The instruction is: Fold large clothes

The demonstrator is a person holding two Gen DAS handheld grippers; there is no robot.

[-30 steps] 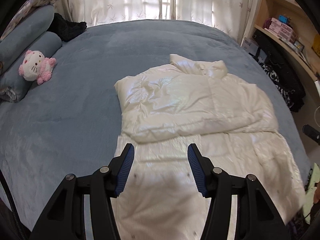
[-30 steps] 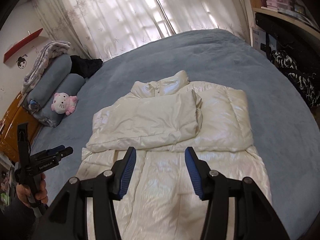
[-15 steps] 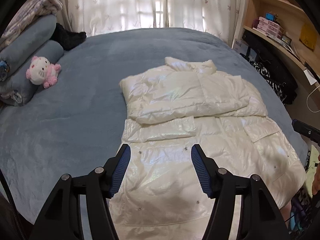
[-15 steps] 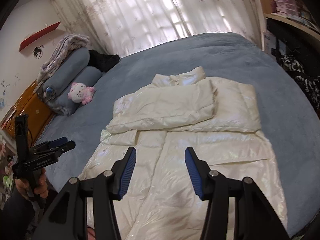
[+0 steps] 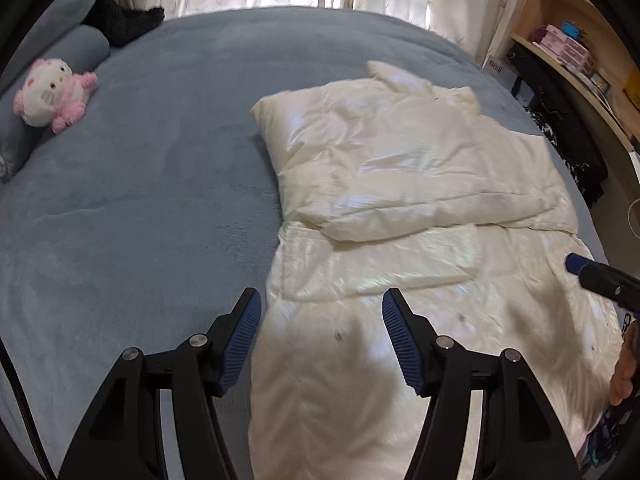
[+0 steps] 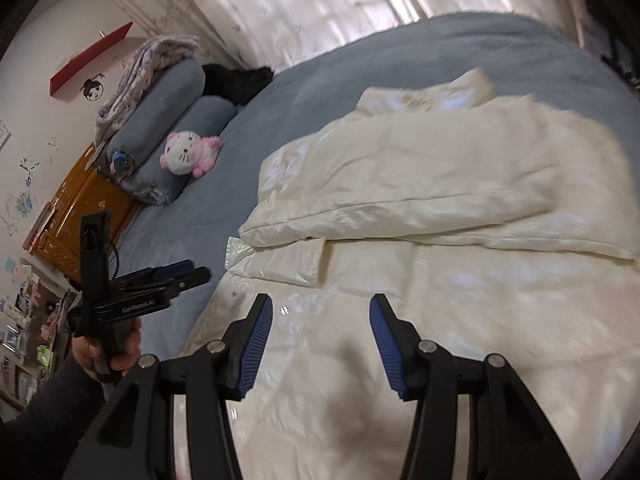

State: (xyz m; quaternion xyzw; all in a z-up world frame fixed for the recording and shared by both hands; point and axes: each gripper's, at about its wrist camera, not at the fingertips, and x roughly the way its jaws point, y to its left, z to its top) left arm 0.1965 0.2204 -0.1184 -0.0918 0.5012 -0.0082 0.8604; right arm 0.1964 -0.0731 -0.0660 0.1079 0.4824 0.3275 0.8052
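Two tools, both with jaws apart and nothing between them. The left tool (image 5: 322, 336) hangs over the coat's (image 5: 420, 240) near left edge; its jaws have just been opening a bit wider, with only air between the pads. The right tool (image 6: 320, 340) hangs over the coat's lower panel, jaws about half apart, empty.

The coat lies flat on the bed (image 5: 140, 200), collar (image 5: 420, 84) at the far end, hem toward the person. Both sleeves look already folded across the chest, making a thick padded block on the upper half; the lower half lies as a single flat layer.

Handling, as a guess: puffy down-type fill, so light for its bulk and very soft, no stiffness to hold a crease. The shell is glossy, pearly white and probably slippery; pads may slide off a thin pinch. It will spring back and trap air, so the fold likely needs pressing down.

Best hold: the two hem corners, one per tool, pinching through shell and fill, then carry the hem up toward the collar.

The bed cover is matte, plush blue-grey, and should grip the coat somewhat. A plush toy (image 5: 52, 94) sits well clear by the bolsters (image 6: 172, 120).
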